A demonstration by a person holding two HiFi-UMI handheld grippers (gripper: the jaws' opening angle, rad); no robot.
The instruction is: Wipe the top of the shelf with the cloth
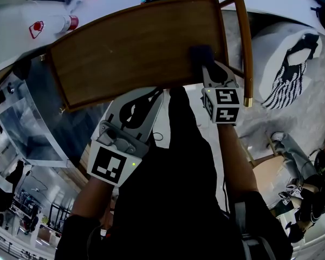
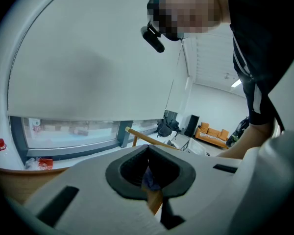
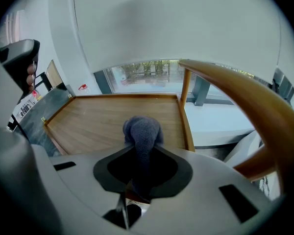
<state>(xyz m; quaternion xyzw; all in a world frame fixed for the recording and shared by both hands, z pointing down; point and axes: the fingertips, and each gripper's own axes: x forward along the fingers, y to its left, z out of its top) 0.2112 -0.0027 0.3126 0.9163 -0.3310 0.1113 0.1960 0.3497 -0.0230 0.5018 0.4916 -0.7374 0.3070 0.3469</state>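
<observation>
Your right gripper [image 1: 207, 65] clamps the single fuzzy, bunched blue-grey cloth [image 1: 200, 53] against the smooth, rectangular wood-grain shelf top [image 1: 135, 47], near its right corner closest to you. Your left gripper [image 1: 151, 97], its jaws closed on nothing, hangs at the near edge.

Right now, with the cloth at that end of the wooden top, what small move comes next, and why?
Probably sweep the cloth leftward along the shelf top: the right gripper clamps it at the right end, and most of the wood lies to its left.
</observation>
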